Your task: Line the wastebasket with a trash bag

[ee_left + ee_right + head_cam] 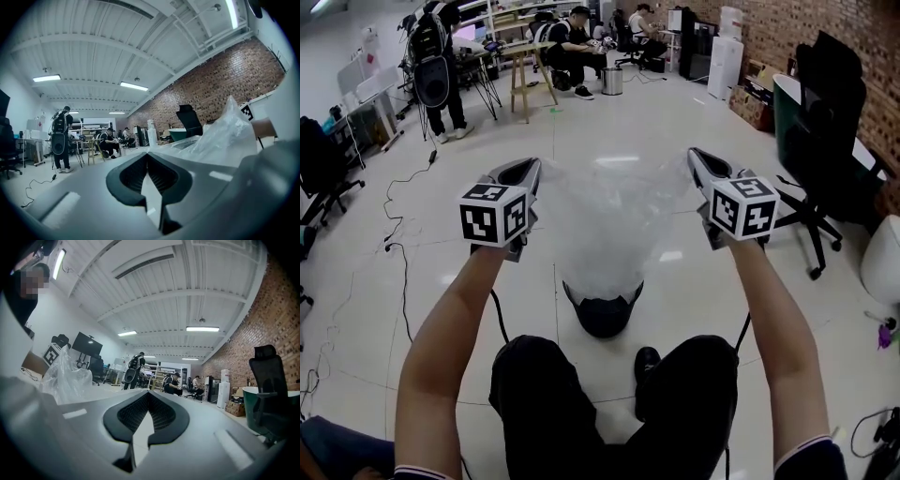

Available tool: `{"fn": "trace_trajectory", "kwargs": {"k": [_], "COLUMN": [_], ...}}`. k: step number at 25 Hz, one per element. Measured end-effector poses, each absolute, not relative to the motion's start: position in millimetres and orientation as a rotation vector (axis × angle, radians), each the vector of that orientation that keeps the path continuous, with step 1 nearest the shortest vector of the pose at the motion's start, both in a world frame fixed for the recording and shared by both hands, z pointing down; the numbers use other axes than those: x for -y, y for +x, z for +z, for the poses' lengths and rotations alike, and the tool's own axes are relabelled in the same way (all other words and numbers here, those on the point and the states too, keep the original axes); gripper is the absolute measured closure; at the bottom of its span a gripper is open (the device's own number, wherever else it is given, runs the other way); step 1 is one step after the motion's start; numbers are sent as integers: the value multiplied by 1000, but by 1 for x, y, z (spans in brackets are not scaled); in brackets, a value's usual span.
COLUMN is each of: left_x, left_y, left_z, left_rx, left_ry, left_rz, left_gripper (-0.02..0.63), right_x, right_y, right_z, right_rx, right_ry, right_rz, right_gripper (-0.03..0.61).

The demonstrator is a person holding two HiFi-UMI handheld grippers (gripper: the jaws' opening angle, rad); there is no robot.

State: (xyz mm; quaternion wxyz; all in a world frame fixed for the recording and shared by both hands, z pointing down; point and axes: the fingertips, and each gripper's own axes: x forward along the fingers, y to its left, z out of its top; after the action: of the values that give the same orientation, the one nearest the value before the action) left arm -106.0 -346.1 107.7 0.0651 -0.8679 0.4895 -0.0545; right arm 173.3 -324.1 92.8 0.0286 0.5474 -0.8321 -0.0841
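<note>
Dark-trousered knees (609,403) and two bare forearms (441,347) fill the foreground. They hold up the left gripper (532,164) and the right gripper (694,153), grey two-jaw tools that each bear a black-and-white marker cube (492,214). Beneath lies a glossy white tiled floor (422,309), with a thin black cable (398,202) on its left side. The room is a long workshop. A red brick wall (806,28) runs along the right with a black office chair (825,122) before it, and people (572,47) sit and stand by benches at the far end. The clear, crinkled plastic trash bag (609,225) hangs stretched between the two grippers. Both are clenched on its upper edge, jaws pressed together. The bag narrows downward to the mouth of the round black wastebasket (603,317), which stands on the floor just ahead of the knees.
</note>
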Motion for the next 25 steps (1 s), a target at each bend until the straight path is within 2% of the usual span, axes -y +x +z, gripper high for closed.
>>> {"fn": "trace_trajectory", "kwargs": {"k": [8, 25], "left_x": [351, 367], "left_y": [-100, -111], "left_z": [126, 227], "left_rx": [-1467, -1549], "left_ry": [-2646, -2735], "left_rz": [-189, -355], "left_gripper": [603, 603], "right_x": [329, 352], "right_y": [168, 161], "right_z": [106, 204], "right_rx": [2556, 2488], "right_ry": [1675, 1583], "right_rz": [-242, -59], "right_gripper": [577, 577]}}
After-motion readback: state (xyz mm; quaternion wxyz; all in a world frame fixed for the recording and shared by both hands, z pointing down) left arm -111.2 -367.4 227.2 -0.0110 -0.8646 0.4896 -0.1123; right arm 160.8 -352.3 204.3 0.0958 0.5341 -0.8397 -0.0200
